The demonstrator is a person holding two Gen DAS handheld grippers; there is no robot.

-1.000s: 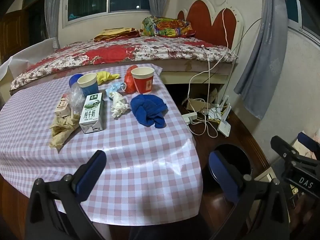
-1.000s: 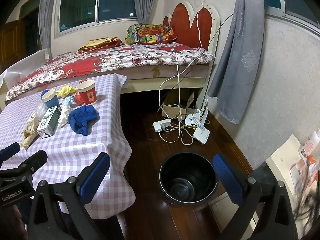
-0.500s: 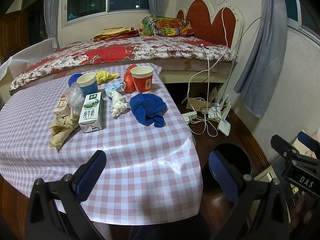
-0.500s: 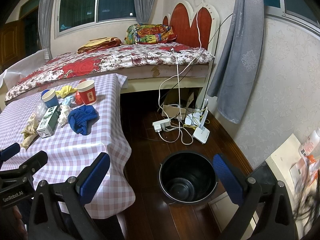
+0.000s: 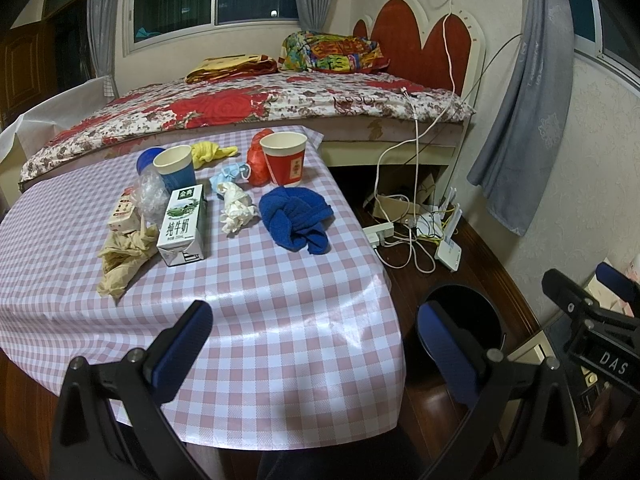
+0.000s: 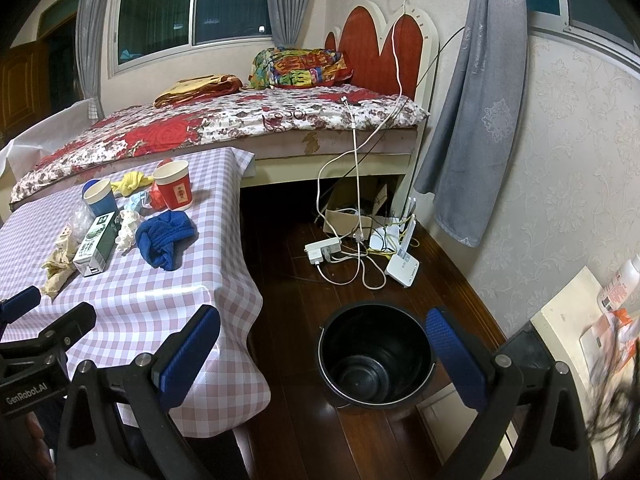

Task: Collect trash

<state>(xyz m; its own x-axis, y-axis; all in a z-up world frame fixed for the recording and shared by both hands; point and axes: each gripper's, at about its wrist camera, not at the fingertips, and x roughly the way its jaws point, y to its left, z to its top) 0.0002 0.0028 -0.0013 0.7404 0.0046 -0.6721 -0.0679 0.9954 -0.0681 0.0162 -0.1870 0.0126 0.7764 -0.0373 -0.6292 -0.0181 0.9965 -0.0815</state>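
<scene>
Trash lies on a checked table [image 5: 288, 320]: a milk carton [image 5: 183, 225], crumpled brown paper [image 5: 124, 258], a white tissue wad [image 5: 237, 212], a blue cloth [image 5: 298, 220], a red cup [image 5: 285, 159], a blue cup [image 5: 176, 170], a yellow rag [image 5: 210, 153] and a face mask [image 5: 230, 178]. My left gripper [image 5: 316, 340] is open over the table's near right corner, holding nothing. My right gripper [image 6: 320, 344] is open above the floor, with an empty black bucket [image 6: 376, 356] between its fingers. The table with the trash [image 6: 132, 236] lies to its left.
A bed [image 6: 248, 120] stands behind the table. A power strip [image 6: 322, 250], cables and a white router [image 6: 402, 268] lie on the wooden floor past the bucket. A grey curtain [image 6: 472, 120] hangs at the right wall. A small snack box [image 5: 122, 212] and clear plastic [image 5: 150, 196] sit left of the carton.
Both views have shifted only slightly; the table items sit a touch lower and closer. Both grippers stay open and empty.
</scene>
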